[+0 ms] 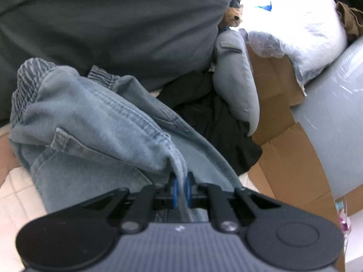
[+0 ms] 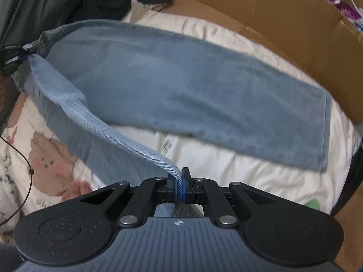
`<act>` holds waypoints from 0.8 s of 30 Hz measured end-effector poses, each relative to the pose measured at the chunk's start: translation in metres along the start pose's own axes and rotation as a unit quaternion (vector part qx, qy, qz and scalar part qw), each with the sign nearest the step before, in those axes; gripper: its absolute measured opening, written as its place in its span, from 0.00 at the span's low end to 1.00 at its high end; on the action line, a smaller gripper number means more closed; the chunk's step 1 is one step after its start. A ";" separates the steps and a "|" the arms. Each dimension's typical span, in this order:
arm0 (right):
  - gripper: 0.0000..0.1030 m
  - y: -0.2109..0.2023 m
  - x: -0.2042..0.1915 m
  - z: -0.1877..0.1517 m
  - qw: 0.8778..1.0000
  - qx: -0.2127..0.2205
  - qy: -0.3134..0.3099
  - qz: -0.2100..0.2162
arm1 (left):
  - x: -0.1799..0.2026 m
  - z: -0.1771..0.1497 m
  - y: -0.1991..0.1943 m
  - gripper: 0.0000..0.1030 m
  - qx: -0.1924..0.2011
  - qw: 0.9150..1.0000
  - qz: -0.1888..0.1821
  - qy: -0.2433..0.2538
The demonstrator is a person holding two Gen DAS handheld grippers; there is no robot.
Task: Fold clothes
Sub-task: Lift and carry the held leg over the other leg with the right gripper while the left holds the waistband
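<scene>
While the light blue jeans [image 2: 181, 86] lie stretched across the pale quilt [image 2: 226, 165], we hold them at two places along one seamed edge. In our right wrist view one leg runs flat across the bed toward the hem at the right, near the cardboard box [image 2: 295, 22], and the near edge rises off the quilt in a taut strip toward us. Our right gripper [image 2: 179, 187] is pinched tight on that strip: the stitched denim edge passes straight between the blue pads, and the jaws stand almost together. At the far left of the same view the lifted edge ends at our left gripper [image 2: 21, 53], seen only as a dark shape with a touch of blue, clamped on the cloth.

In our left wrist view the left gripper [image 1: 180, 184] is likewise closed narrowly on a fold of denim, which bunches between its pads and spreads out beyond them. The elastic waistband [image 1: 27, 83] sits gathered at the upper left, and a pocket seam shows on the cloth below it. The waist end hangs raised above the quilt rather than flat on it.

Beyond the jeans lies a black garment [image 1: 215, 122], touching a grey neck pillow [image 1: 236, 83]. Behind them a large dark green cushion [image 1: 109, 20] fills the top of the view. To the right stand the cardboard box, a white plastic-wrapped bundle [image 1: 295, 29] on top of it, and a small stuffed toy [image 1: 234, 18] tucked beside the cushion.
</scene>
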State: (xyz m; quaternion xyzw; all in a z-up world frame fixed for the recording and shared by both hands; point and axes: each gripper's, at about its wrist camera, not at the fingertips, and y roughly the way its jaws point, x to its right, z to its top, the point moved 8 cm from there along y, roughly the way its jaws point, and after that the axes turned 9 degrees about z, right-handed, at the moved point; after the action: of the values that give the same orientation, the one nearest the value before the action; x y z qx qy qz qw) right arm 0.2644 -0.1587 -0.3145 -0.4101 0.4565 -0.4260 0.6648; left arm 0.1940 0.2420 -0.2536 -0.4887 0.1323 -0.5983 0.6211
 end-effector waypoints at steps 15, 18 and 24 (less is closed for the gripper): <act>0.02 0.012 0.035 0.074 0.999 0.038 0.004 -0.023 | 0.016 0.021 0.044 0.08 0.011 1.000 -0.003 -0.022; 0.02 0.017 0.041 0.086 0.999 0.041 0.003 -0.027 | 0.020 0.025 0.050 0.08 0.015 1.000 0.002 -0.023; 0.02 0.029 0.053 0.109 0.999 0.040 -0.004 -0.036 | 0.027 0.027 0.057 0.08 0.023 0.999 0.012 -0.021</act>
State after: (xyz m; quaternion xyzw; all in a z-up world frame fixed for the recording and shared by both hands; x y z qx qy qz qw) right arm 0.3857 -0.1831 -0.3280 -0.4008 0.4215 -0.4658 0.6669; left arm 0.2562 0.2191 -0.2728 -0.4851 0.1106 -0.5833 0.6420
